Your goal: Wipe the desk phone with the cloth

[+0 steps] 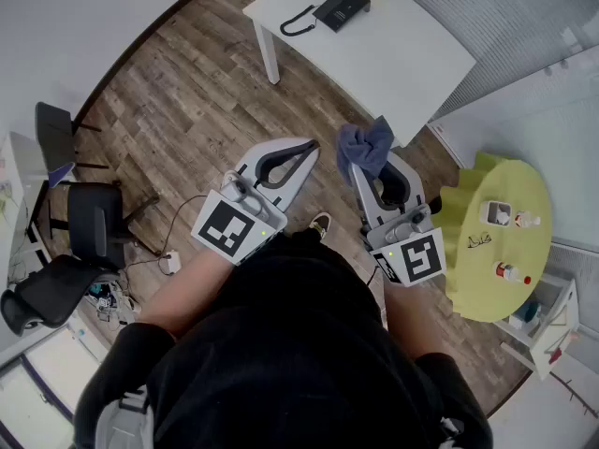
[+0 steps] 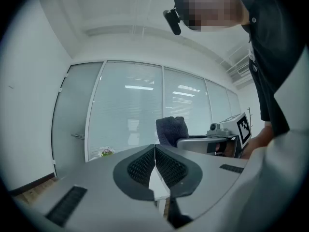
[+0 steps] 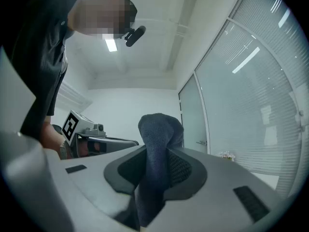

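The right gripper (image 1: 379, 178) was clamped on the cloth (image 3: 157, 134). Its jaws pinched a fold of the dark blue fabric, and the rest bunched up beyond the tips. That grip likely left a free wad to serve as the wiping face. The left gripper (image 2: 155, 153) had its jaws pressed together with nothing between them, probably idle until it was needed to steady something.

Both grippers were held out in front of the person, side by side, pointing toward the desk (image 1: 393, 54) but well short of it, over bare wooden floor.

The phone (image 1: 343, 6) sat on the desk's far end, untouched. Its handset (image 1: 299, 21) lay beside it on the desktop, joined by the cord. Judged from this, wiping had not begun, and the cloth had yet to be carried to the desk.
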`<action>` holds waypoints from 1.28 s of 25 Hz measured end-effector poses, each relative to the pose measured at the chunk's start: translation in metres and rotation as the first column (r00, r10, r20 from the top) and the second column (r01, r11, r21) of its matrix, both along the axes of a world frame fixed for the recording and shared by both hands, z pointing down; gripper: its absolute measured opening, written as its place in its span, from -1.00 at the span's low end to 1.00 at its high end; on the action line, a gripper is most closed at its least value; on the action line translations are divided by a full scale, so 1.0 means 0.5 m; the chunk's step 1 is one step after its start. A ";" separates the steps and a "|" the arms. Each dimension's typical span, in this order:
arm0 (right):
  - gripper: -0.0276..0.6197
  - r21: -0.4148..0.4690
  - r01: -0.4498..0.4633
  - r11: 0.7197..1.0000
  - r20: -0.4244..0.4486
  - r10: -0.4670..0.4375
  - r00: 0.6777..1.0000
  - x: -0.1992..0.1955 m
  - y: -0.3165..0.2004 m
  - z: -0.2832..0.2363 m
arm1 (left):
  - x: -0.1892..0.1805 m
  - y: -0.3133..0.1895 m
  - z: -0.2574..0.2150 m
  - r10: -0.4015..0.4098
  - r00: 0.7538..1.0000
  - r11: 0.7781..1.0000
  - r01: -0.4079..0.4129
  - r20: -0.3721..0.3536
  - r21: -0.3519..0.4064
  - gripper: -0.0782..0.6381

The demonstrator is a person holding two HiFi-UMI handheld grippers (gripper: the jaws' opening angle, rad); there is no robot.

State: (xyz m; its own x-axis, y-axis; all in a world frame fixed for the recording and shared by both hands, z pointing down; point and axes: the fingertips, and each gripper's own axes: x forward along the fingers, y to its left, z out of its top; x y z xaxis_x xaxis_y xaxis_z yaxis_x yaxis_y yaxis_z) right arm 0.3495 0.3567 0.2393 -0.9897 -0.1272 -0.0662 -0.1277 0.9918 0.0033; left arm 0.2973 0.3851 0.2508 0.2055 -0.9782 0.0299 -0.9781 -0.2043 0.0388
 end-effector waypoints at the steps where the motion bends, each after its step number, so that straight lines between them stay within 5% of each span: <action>1: -0.61 -0.001 0.001 1.000 -0.002 -0.001 1.000 0.001 0.000 0.001 | 0.001 -0.001 0.001 0.001 1.000 1.000 -0.001 0.001 -0.001 -0.75; 21: -0.61 0.054 0.055 0.997 -0.006 -0.054 0.998 0.011 -0.056 -0.004 | 0.017 -0.045 -0.014 -0.080 0.997 0.997 0.079 0.019 0.011 -0.75; 32: -0.61 0.021 0.091 0.996 -0.041 -0.090 0.995 -0.076 -0.092 0.025 | -0.079 -0.069 0.011 -0.116 0.993 0.993 0.116 0.014 0.000 -0.75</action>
State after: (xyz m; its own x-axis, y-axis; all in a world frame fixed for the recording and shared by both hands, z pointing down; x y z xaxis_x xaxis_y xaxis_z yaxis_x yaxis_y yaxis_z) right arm 0.3115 0.3108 0.2520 -0.9990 -0.0360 -0.0279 -0.0369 0.9989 0.0296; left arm 0.2579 0.3506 0.2565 0.0906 -0.9953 0.0329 -0.9956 -0.0898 0.0254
